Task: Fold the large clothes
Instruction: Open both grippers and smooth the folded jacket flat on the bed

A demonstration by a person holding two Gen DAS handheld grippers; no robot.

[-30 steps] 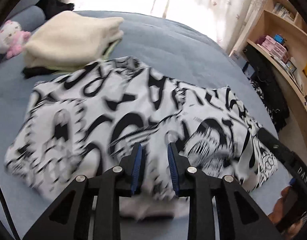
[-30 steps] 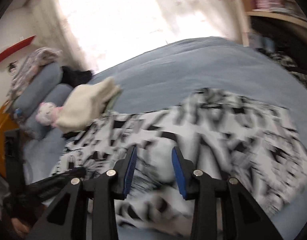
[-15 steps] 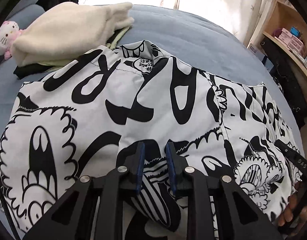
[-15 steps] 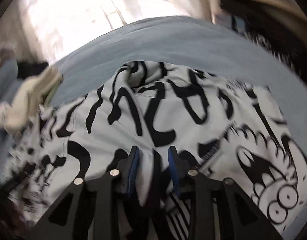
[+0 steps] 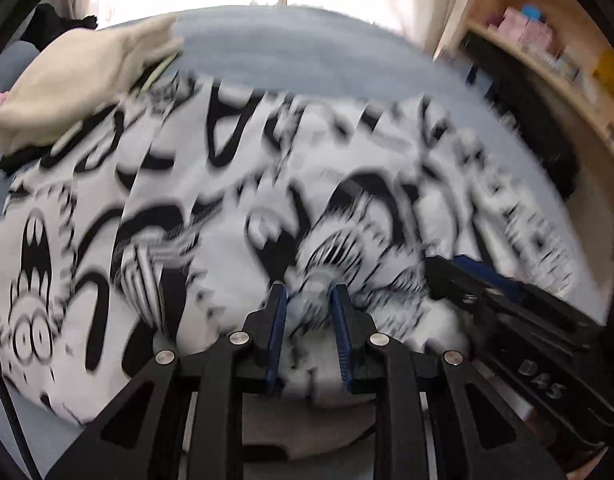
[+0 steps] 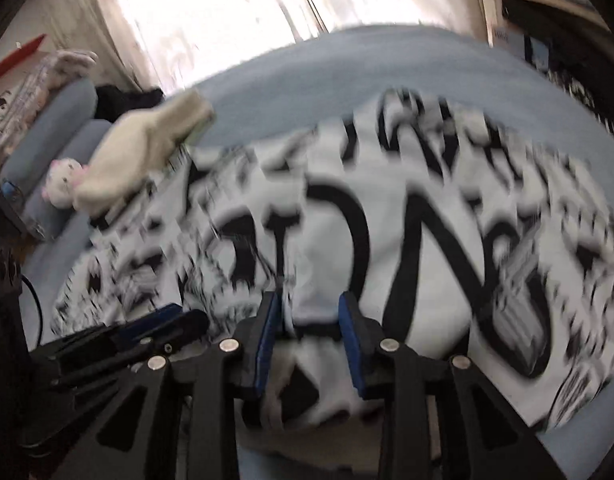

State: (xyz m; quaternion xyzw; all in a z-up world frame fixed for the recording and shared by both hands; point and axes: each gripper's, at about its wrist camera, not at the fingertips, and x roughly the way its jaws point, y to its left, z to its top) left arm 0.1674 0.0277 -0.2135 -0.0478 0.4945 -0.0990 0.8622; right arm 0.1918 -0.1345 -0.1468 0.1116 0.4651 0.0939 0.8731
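A large white garment with black cartoon print (image 5: 211,200) lies spread on the blue bed; it also fills the right wrist view (image 6: 387,220). My left gripper (image 5: 309,308) sits over its near edge, jaws parted, with cloth bunched between them. My right gripper (image 6: 309,316) is likewise parted with a fold of the cloth between its pads. The right gripper shows at the right of the left wrist view (image 5: 507,300), and the left gripper at the lower left of the right wrist view (image 6: 147,332). Both views are motion-blurred.
A folded cream garment (image 5: 79,80) lies on the blue bed (image 5: 307,48) behind the printed one, with a pink plush toy (image 6: 65,182) and grey pillows (image 6: 51,120) beyond. Wooden shelves (image 5: 547,60) stand at the right. Curtains hang at the back.
Both grippers have opened wider since half a second ago and pulled back from the middle of the garment to its near edge, closer to each other.
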